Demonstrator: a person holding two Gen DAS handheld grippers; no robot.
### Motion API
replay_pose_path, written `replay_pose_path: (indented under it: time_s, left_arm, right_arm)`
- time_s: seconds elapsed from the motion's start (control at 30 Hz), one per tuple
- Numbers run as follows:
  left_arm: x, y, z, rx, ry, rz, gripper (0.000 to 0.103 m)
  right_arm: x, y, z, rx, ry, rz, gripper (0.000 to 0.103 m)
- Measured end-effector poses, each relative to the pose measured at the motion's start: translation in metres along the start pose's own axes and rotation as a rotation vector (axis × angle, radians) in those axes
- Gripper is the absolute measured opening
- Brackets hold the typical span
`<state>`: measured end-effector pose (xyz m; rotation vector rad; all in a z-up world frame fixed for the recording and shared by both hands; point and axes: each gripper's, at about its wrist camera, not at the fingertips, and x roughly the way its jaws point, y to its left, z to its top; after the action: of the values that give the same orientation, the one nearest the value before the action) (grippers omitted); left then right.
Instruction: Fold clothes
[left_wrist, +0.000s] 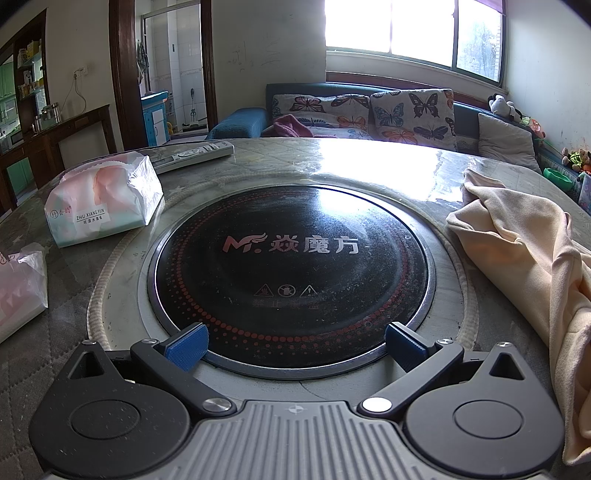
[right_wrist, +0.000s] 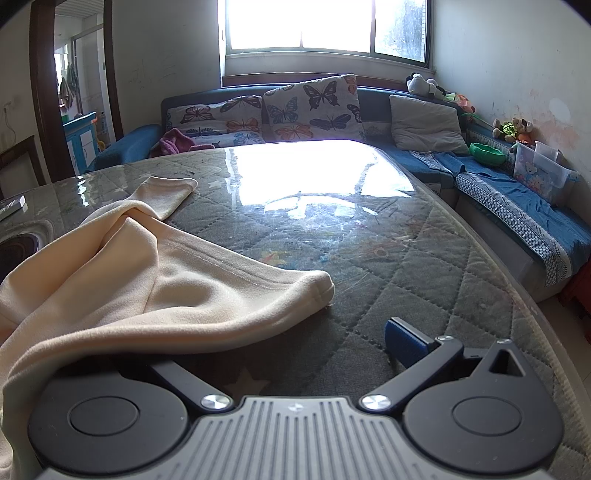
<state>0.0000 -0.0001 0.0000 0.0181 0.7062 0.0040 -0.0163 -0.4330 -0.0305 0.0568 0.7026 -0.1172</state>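
Far left on the worktop (left_wrist: 388, 162): a plastic-wrapped pack (left_wrist: 20, 291) at the edge, then a tissue pack (left_wrist: 103, 201) with a remote control (left_wrist: 194, 155) lying just behind it. In the middle, set into the quilted surface under glass: a round black hotplate (left_wrist: 291, 269) ringed by a metal rim. Poised over its near edge: the left gripper (left_wrist: 295, 341), blue fingers (left_wrist: 186, 345) spread wide with nothing between them. To the right of the hotplate: a cream garment (left_wrist: 524, 258), crumpled in a heap, draping toward the near right edge of the worktop, apart from the left gripper.

From the right wrist view: same cream garment (right_wrist: 147, 280) lying rumpled on the left part of the worktop (right_wrist: 406, 266), one sleeve (right_wrist: 166, 194) stretched away toward the far side, a hemmed edge reaching toward the middle. Low over the surface: the right gripper (right_wrist: 295, 343), spread wide; right finger (right_wrist: 404, 338) bare and clear of the fabric, left finger hidden beneath a fold of the cloth, so cannot tell whether touching. Beyond the worktop: a blue sofa (right_wrist: 125, 147) with butterfly cushions (right_wrist: 314, 107) under a bright window (right_wrist: 325, 26).
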Motion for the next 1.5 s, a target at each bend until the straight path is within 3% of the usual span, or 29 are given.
replay_pose_path:
  time_s: [0.6, 1.07, 1.5]
  left_arm:
    - [-0.015, -0.025, 0.002, 0.038, 0.018, -0.013, 0.103]
    - [-0.044, -0.065, 0.007, 0.068, 0.017, -0.094, 0.103]
    - [-0.066, -0.088, 0.010, 0.098, 0.000, -0.138, 0.103]
  right_arm:
    - [-0.028, -0.010, -0.008, -0.007, -0.006, 0.008, 0.103]
    - [-0.074, -0.013, -0.021, -0.001, -0.066, 0.023, 0.103]
    - [-0.108, -0.001, -0.030, -0.014, -0.098, 0.088, 0.103]
